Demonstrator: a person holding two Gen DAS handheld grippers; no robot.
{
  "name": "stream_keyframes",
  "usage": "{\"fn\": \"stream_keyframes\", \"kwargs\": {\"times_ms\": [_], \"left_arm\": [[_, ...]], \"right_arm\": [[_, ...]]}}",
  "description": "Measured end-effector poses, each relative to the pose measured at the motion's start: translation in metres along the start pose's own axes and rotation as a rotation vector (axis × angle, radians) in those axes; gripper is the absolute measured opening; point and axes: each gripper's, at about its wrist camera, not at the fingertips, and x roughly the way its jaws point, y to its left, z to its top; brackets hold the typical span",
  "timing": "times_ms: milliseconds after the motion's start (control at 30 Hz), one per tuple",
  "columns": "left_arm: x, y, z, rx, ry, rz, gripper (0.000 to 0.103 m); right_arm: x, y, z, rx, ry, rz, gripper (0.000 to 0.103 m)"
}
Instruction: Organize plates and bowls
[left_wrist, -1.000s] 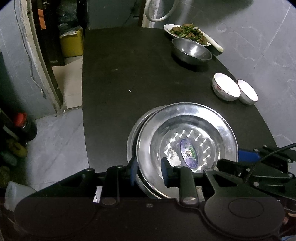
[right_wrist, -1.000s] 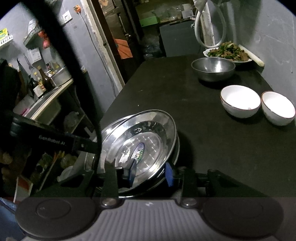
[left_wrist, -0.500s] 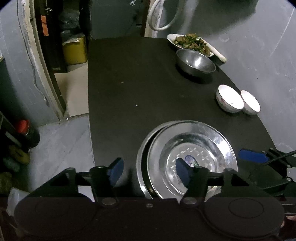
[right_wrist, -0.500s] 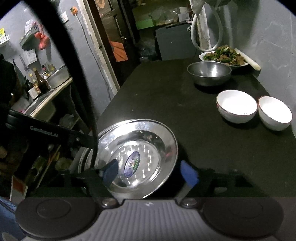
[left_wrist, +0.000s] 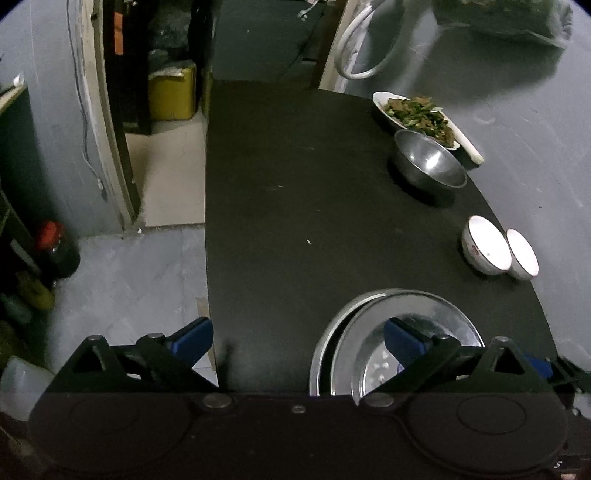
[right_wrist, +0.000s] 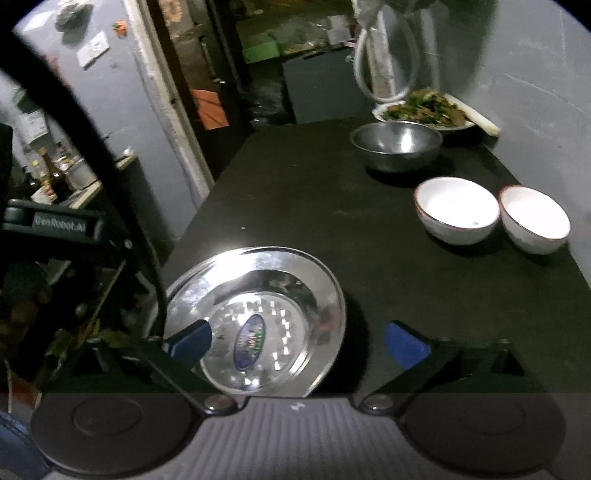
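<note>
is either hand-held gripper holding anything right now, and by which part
Nothing is held. Both the left hand-held gripper and right hand-held gripper have just opened wide; the stacked steel plates rest on the table.

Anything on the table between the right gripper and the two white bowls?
Nothing visible. From the open right gripper, bare black table runs to the white bowls. The stacked steel plates sit to the left, the steel bowl farther back.

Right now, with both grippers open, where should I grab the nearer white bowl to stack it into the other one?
Take the nearer white bowl by its rim, one finger inside and one outside, coming from above on its left side. It stands upright with an open mouth, and the second white bowl sits close on its right, leaving little room there. The right hand-held gripper looks closest.
</note>
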Motion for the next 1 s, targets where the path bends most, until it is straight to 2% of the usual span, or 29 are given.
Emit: {"fn": "stream_keyframes", "kwargs": {"times_ms": [200, 433, 600, 733, 900, 1000], "left_arm": [[0.023, 0.005, 0.022, -0.027, -0.008, -0.062, 0.102], [0.06, 0.004, 0.048, -0.027, -0.057, -0.189, 0.102], [0.079, 0.002, 0.067, -0.018, -0.089, -0.253, 0.102], [0.087, 0.003, 0.081, 0.033, -0.112, -0.257, 0.102], [0.1, 0.01, 0.1, 0.061, -0.105, -0.245, 0.102], [0.105, 0.013, 0.11, 0.062, -0.112, -0.249, 0.102]], "right_arm": [[-0.003, -0.012, -0.001, 0.073, 0.021, -0.115, 0.103], [-0.02, -0.029, 0.007, 0.121, 0.079, -0.332, 0.103], [-0.035, -0.035, 0.025, 0.048, 0.105, -0.498, 0.103], [-0.042, -0.037, 0.055, -0.057, 0.116, -0.582, 0.103], [-0.028, -0.039, 0.09, -0.117, 0.137, -0.599, 0.103], [-0.008, -0.038, 0.104, -0.221, 0.174, -0.613, 0.103]]}}
